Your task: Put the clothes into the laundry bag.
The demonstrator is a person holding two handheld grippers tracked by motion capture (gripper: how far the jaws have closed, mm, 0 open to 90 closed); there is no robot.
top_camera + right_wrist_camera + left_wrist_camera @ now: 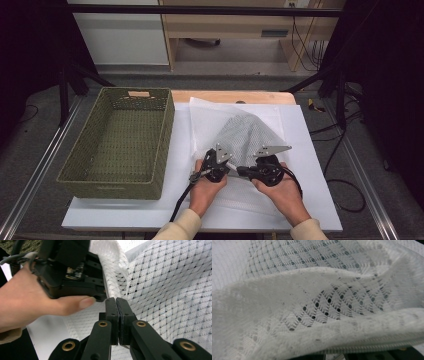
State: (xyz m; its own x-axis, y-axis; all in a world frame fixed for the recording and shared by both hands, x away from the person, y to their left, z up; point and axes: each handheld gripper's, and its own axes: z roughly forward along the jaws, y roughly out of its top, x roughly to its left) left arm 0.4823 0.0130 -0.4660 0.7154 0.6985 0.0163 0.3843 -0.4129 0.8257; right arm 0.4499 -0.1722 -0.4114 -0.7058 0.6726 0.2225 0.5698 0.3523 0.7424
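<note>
Mesh laundry bag (246, 134) right of green basket (122, 142), on white table (310, 165). Left gripper (226, 166) and right gripper (116, 305) both clamped on bag's near edge. Step: lifting bag. Next likely: carry toward basket, grips kept tight.

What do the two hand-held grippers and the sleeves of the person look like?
Both the left gripper and the right gripper are black, each topped by a grey three-cornered plate. A black cable trails from the left one. In the right gripper view, the jaws are flat black bars on links with brass-coloured pivot rings. The sleeves are cream-coloured.
</note>
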